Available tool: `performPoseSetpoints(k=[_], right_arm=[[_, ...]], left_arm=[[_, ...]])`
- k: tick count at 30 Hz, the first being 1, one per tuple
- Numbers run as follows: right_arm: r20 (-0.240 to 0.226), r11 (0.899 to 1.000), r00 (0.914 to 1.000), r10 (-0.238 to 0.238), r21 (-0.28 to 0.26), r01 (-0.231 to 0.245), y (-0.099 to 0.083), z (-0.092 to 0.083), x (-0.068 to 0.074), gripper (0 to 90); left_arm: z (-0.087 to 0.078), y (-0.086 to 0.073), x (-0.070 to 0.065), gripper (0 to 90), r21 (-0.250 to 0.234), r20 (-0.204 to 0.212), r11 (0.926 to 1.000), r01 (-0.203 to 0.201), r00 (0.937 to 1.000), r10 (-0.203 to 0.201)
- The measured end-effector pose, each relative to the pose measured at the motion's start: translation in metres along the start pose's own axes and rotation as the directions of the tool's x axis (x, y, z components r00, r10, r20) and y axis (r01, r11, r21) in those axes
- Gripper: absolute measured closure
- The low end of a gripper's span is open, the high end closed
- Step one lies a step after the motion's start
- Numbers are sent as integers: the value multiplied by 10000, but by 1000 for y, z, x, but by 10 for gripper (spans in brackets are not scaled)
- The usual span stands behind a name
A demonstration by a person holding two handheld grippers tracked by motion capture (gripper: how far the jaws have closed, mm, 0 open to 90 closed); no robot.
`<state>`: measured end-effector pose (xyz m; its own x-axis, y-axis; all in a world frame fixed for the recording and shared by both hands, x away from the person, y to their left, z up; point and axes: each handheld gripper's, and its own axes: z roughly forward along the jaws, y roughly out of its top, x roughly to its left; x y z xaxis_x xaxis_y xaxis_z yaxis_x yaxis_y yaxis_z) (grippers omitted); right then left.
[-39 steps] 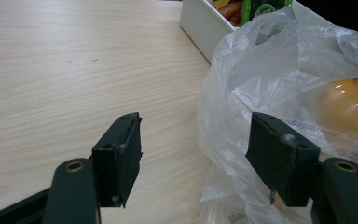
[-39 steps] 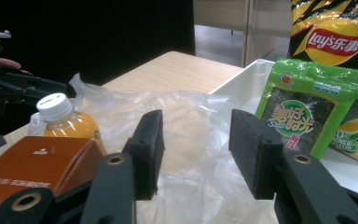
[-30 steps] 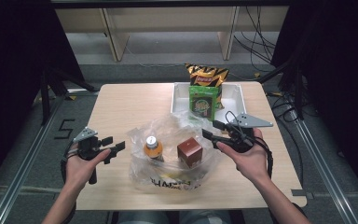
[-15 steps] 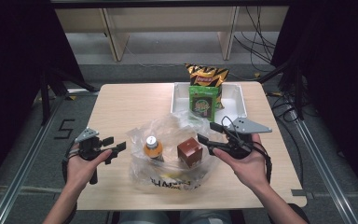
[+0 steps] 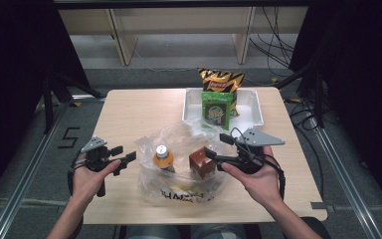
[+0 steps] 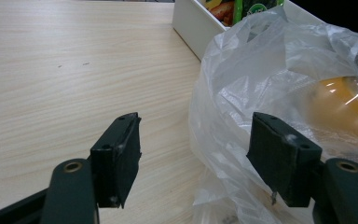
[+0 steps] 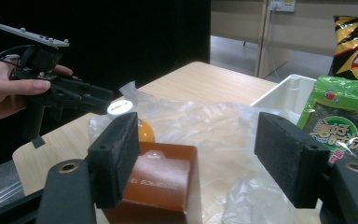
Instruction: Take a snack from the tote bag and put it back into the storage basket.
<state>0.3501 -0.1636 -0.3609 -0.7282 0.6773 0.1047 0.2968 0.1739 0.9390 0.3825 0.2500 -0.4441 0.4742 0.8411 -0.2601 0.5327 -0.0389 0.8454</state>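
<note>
Roughly, largest first:
Surface [image 5: 144, 112]: carries the plastic bag [image 5: 179, 172] at its near middle, between both hands.
Plastic bag: holds brown box [image 5: 201, 163] and orange bottle [image 5: 163, 158].
Right gripper [image 5: 218, 149]: nearer; jaws spread, just been opening, nothing pinched; box just below and ahead.
Left gripper [image 5: 124, 158]: jaws spread, bag's edge beside one jaw.

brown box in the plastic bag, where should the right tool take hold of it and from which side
Probably across the two upright side faces of the brown box, near its top. It stands upright in the mouth of the clear plastic bag with its upper part clear of the film. Come from the person's right, where the right tool, jaws open, already sits beside it; the orange bottle crowds the other side.
</note>
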Motion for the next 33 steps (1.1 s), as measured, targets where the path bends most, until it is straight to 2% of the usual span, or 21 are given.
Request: performPoseSetpoints(k=[3, 5, 7, 8, 10, 11, 12, 13, 14, 16, 17, 20, 23, 24, 26, 28, 29, 30, 31, 33], right_arm=[[-64, 9999, 9999, -126, -15, 126, 0, 1, 4, 296], [-96, 9999, 9999, 95, 133, -94, -1, 2, 9, 286], [-292, 9997, 9993, -251, 74, 253, -2, 6, 9, 278], [-200, 9995, 9995, -262, 154, 265, -2, 5, 11, 274], [-300, 9992, 9990, -323, 233, 330, -3, 7, 11, 271], [-292, 9996, 9995, -75, 284, 83, -4, 8, 13, 269], [-215, 9996, 9998, -37, 280, 43, -5, 9, 15, 266], [-236, 9990, 9993, -304, 306, 311, -5, 9, 13, 263], [-330, 9994, 9993, -174, 294, 183, -6, 11, 15, 260], [-318, 9991, 9992, -242, 346, 253, -8, 12, 16, 254], [-466, 9991, 9986, -264, 318, 279, -9, 14, 17, 251], [-355, 9983, 9988, -333, 458, 350, -10, 15, 20, 246], [-445, 9990, 9989, -156, 420, 174, -13, 17, 24, 243], [-537, 9984, 9979, -352, 433, 376, -13, 19, 23, 242], [-443, 9978, 9987, -263, 594, 289, -16, 19, 25, 243], [-450, 9971, 9982, -385, 632, 413, -18, 21, 24, 244], [-366, 9981, 9991, -218, 571, 239, -20, 22, 25, 244], [-269, 9975, 9985, -467, 522, 480, -21, 23, 24, 246], [-209, 9972, 9992, -328, 669, 341, -22, 23, 26, 247], [-240, 9972, 9989, -412, 608, 426, -24, 25, 25, 252]], left_arm=[[1, -1, 1, 333, -9, 26, 10000, 13, 10000, -13], [1, -1, 1, 334, -2, 28, 10000, 0, 10000, 0], [1, -1, 1, 333, 31, 14, 10000, -22, 10000, 22], [1, -1, 1, 333, 38, 11, 10000, -21, 10000, 21], [1, -1, 0, 333, 50, -39, 10000, -9, 10000, 10], [1, -1, 0, 333, 49, -38, 10000, 2, 10000, -1], [2, -1, 0, 333, 48, -19, 10000, 41, 10000, -40], [2, -1, 0, 333, 54, -30, 10000, 66, 10000, -66], [2, -1, -1, 333, 55, -64, 9999, 97, 9999, -97], [2, -1, 0, 332, 65, -31, 10000, 4, 10000, -4], [2, -1, 0, 333, 63, -33, 10000, 4, 10000, -4], [2, -2, 0, 333, 61, -9, 10000, 43, 10000, -43], [2, -1, 0, 332, 46, -14, 10000, 54, 10000, -54], [1, -1, 0, 332, 47, -10, 10000, 52, 10000, -52], [2, -1, 0, 332, 51, -10, 10000, 61, 10000, -61], [2, -1, 0, 332, 56, -12, 10000, 59, 10000, -58], [2, -2, 0, 332, 55, -9, 10000, 66, 10000, -66], [2, -2, 0, 332, 67, -35, 10000, 49, 10000, -49], [2, -2, 0, 332, 81, -19, 10000, -12, 10000, 12], [2, -2, 0, 332, 89, -1, 10000, -8, 10000, 8]])
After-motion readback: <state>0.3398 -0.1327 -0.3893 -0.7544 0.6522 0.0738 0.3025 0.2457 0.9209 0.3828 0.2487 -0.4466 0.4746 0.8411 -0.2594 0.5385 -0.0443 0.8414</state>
